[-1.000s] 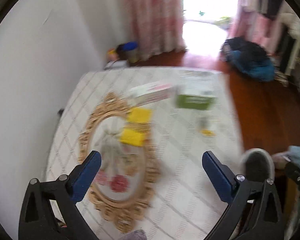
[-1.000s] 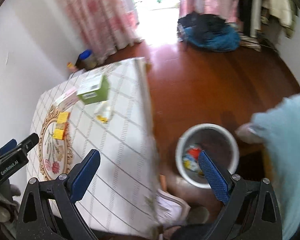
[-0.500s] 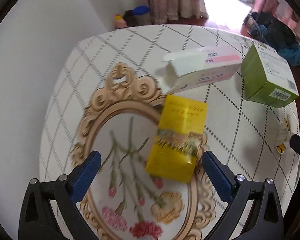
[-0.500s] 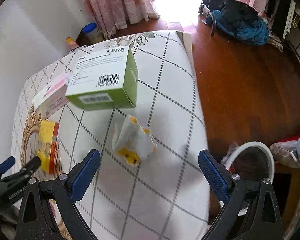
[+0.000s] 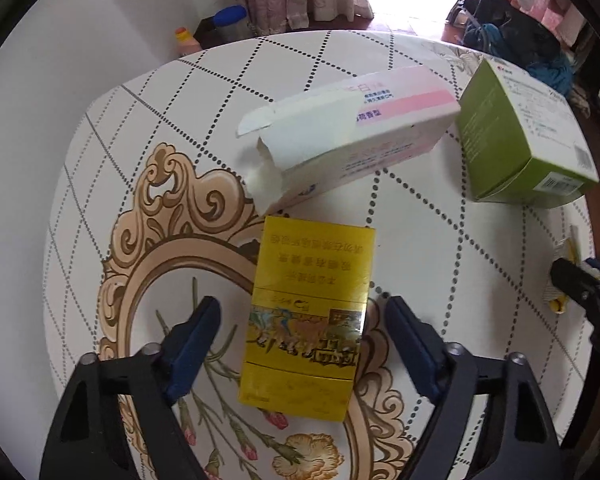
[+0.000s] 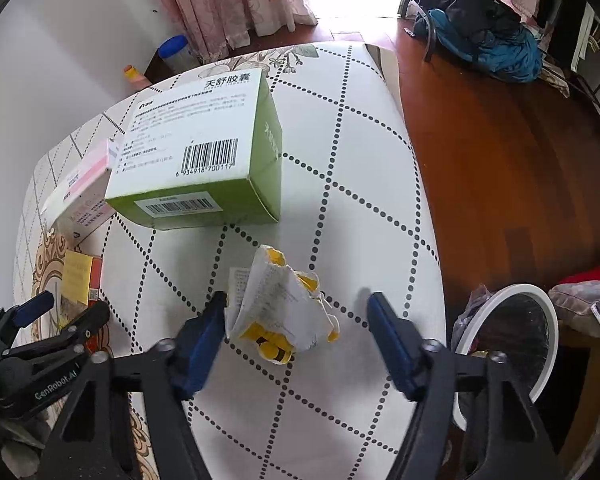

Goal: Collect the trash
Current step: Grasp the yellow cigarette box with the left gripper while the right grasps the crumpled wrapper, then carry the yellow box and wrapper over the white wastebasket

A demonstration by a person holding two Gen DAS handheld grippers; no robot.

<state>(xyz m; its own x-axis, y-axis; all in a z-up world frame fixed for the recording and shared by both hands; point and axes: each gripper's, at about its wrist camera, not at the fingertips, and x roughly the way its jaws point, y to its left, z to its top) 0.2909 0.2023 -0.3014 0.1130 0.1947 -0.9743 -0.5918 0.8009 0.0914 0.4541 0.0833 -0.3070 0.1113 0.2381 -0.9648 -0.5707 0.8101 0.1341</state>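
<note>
Landmark: green box (image 6: 204,152), lying on the counter (image 6: 360,184).

- Boxes, three: the green one; one pink-and-white box (image 5: 352,136) just beside it, end flap torn open; one yellow box (image 5: 312,320) nearer than the pink.
- Crumpled wrapper (image 6: 280,304), one — white and yellow, just in front of the green box.
- Bin (image 6: 512,344), one, on the floor beyond the counter edge, well apart from the green box, trash already inside.
- Left gripper (image 5: 302,336): fingers closing either side of the yellow box, a gap on each side, nothing held yet.
- Right gripper (image 6: 296,328): fingers closing around the wrapper; the left one looks to be at its edge, the right one apart. No hold yet.

Risks, judged: the light wrapper may get pushed sideways by one finger and slip free; the yellow box lies skewed between the fingers, so it may twist — or be caught by a corner and drop short of the bin.
</note>
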